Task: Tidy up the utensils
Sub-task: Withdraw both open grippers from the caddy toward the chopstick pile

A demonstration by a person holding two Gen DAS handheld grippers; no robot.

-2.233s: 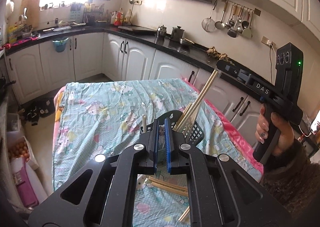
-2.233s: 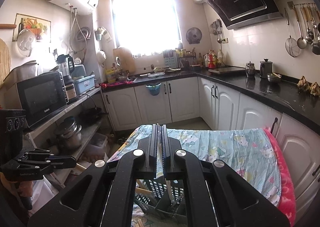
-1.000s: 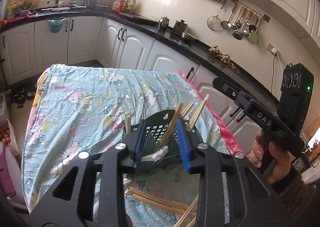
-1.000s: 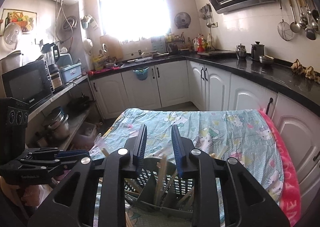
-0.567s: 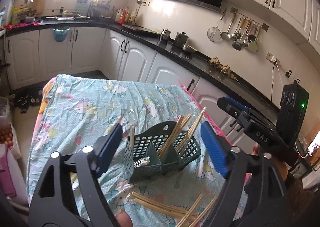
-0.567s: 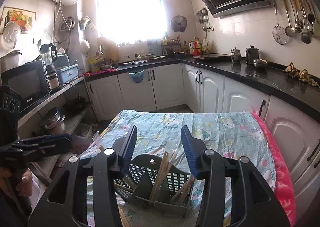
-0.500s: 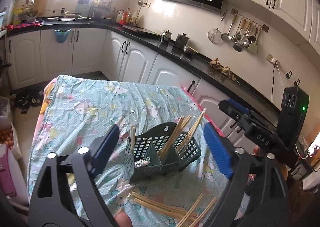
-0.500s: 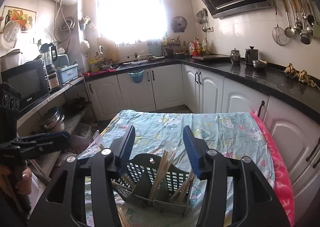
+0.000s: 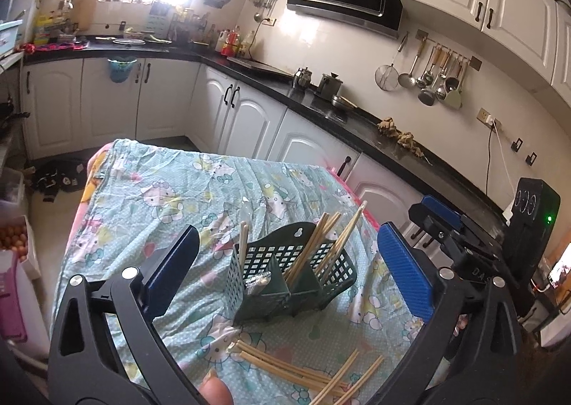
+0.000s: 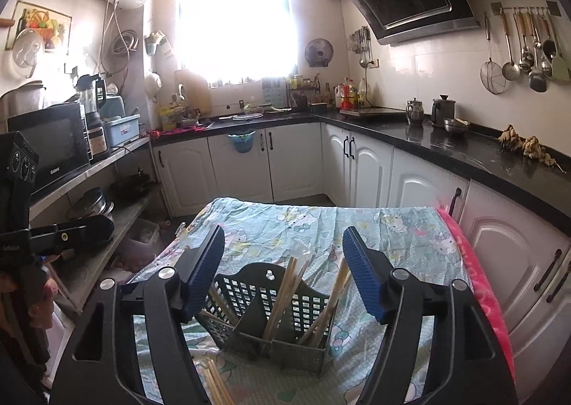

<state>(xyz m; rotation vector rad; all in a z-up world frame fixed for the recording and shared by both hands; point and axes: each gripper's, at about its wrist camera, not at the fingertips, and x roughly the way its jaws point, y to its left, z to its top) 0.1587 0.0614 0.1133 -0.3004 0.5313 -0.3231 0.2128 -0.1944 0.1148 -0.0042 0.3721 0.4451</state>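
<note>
Two claws hang over the cloth-covered counter (image 9: 150, 190), both with their blue pads spread wide and nothing between them. The left claw (image 9: 285, 262) frames the green caddy (image 9: 296, 283) from above and a little behind; the right claw (image 10: 283, 269) frames the same caddy (image 10: 271, 319) from the other side. In the left view, the right claw (image 9: 433, 217) shows at the right edge, off beside the counter, with a green light on its housing. In the right view, the left claw's black body shows at the far left, but its pads are hard to make out there.

The caddy stands upright on the patterned cloth, near the counter's near end. It has divided compartments. Several chopsticks (image 9: 335, 244) lean in the middle and right compartments, tips up and tilted toward the right. One single chopstick (image 9: 243, 244) stands nearly upright in the left compartment, with a shiny wrapped item (image 9: 257, 279) lying at that compartment's front rim.

More loose chopsticks (image 9: 296, 371) lie flat on the cloth just in front of the caddy, some parallel, some crossing. In the right view, a few of these (image 10: 214, 383) show at the bottom, just beside the caddy's base. A fingertip (image 9: 214, 390) pokes into the bottom of the left view.
</note>
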